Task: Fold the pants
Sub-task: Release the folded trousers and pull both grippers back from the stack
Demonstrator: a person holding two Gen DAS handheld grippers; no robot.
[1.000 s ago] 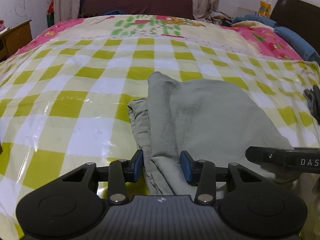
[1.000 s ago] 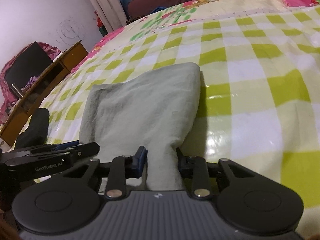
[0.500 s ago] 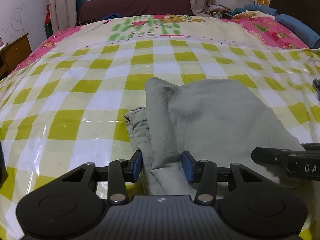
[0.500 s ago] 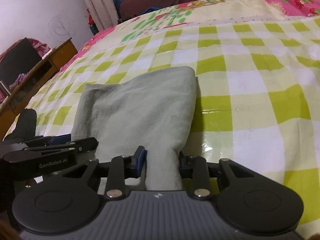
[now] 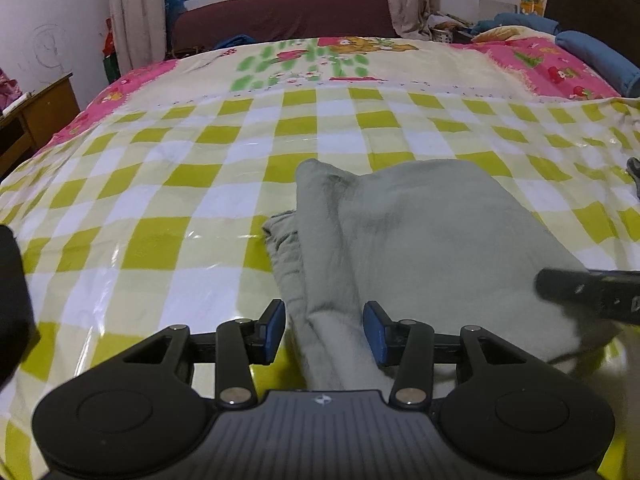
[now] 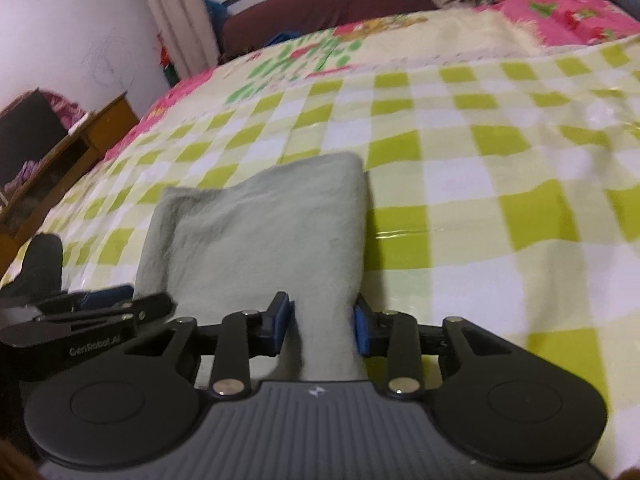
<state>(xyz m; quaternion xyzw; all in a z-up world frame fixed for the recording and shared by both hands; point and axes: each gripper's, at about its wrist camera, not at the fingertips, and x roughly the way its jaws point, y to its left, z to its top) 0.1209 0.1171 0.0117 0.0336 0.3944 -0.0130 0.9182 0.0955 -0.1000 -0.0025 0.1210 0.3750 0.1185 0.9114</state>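
Observation:
Pale grey-green pants (image 5: pixel 432 232) lie folded on the checked bed cover, seen again in the right wrist view as pants (image 6: pixel 272 232). In the left wrist view my left gripper (image 5: pixel 324 330) is shut on the bunched near-left edge, which fills the space between the blue pads (image 5: pixel 274 330). My right gripper (image 6: pixel 320 328) stands at the near-right corner. Its jaws are opening: the cloth is still between them, with a gap showing beside the left pad (image 6: pixel 280 326). Each gripper's black finger also shows at the edge of the other's view, the right gripper (image 5: pixel 592 288) and the left gripper (image 6: pixel 92 320).
The yellow-and-white checked plastic cover (image 5: pixel 160 208) spreads over the bed, with a floral quilt (image 5: pixel 340 60) beyond it. A wooden desk (image 6: pixel 80 140) stands at the left. Blue pillows (image 5: pixel 596 60) and a dark headboard lie at the far right. A dark garment (image 5: pixel 634 172) sits at the right edge.
The right gripper's pads have spread apart around the pants' corner and the gripper has lifted a little. Both views have tilted up slightly. The left gripper keeps its hold.

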